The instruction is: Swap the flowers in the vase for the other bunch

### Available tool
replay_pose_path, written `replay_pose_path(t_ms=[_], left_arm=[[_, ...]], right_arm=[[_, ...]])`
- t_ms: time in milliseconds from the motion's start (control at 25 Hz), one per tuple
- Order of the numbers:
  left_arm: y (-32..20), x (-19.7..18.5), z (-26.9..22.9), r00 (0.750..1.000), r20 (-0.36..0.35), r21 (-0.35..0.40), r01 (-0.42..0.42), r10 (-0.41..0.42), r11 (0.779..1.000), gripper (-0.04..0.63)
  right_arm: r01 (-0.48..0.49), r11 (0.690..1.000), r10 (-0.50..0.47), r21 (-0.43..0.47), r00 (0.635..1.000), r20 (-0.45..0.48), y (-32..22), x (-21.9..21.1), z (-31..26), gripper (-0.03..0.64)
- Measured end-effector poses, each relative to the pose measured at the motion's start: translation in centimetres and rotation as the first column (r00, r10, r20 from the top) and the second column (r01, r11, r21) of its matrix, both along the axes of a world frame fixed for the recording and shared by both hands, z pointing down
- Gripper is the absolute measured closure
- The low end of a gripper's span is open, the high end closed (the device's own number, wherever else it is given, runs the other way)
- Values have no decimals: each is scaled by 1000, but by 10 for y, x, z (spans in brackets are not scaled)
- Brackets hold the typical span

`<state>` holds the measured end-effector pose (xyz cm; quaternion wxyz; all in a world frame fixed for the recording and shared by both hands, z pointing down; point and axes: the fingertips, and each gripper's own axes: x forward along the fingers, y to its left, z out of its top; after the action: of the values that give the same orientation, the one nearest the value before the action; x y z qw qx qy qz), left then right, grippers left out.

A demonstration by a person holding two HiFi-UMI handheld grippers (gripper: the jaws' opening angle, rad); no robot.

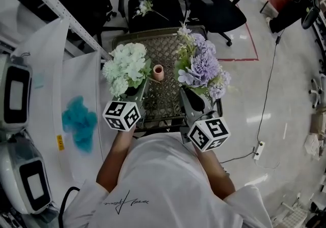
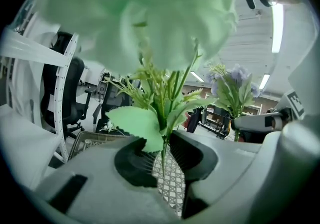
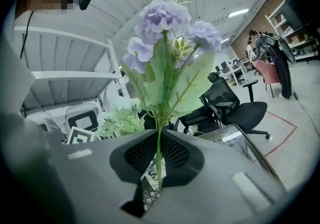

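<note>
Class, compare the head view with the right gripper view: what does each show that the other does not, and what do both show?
Only the head view: the small pink vase, no flowers in it, standing between the two bunches, and the teal patch on the white sheet. Only the right gripper view: the right gripper with jaws closed on the thin stem of the purple flower bunch. Both: that purple flower bunch, the pale green flower bunch, the metal lattice table and a black office chair.

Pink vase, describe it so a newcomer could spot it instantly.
Find the woven lattice table in front of the person. The vase stands on it between the pale green bunch and the purple bunch. It is the only small pink cylinder, with no flowers in it.
</note>
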<state>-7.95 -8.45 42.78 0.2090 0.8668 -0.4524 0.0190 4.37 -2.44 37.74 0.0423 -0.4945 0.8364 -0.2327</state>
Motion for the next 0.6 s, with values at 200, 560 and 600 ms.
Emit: replay_pose_path(t_ms=[200,560,600], left_arm=[[6,1,-19,1000,-13,-9,15,-15,1000,523],[30,-20,-17,997,-13,-39,81,-82,996,529],[32,-22,-19,996,-3,-38,87,-87,995,529]], right_arm=[[24,1000,-25,-16,1000,-7,-3,1,-10,589],[48,998,-49,-32,998,-31,10,-10,-4,591],[48,998,-49,-36,998,-30,11,-11,-3,591]])
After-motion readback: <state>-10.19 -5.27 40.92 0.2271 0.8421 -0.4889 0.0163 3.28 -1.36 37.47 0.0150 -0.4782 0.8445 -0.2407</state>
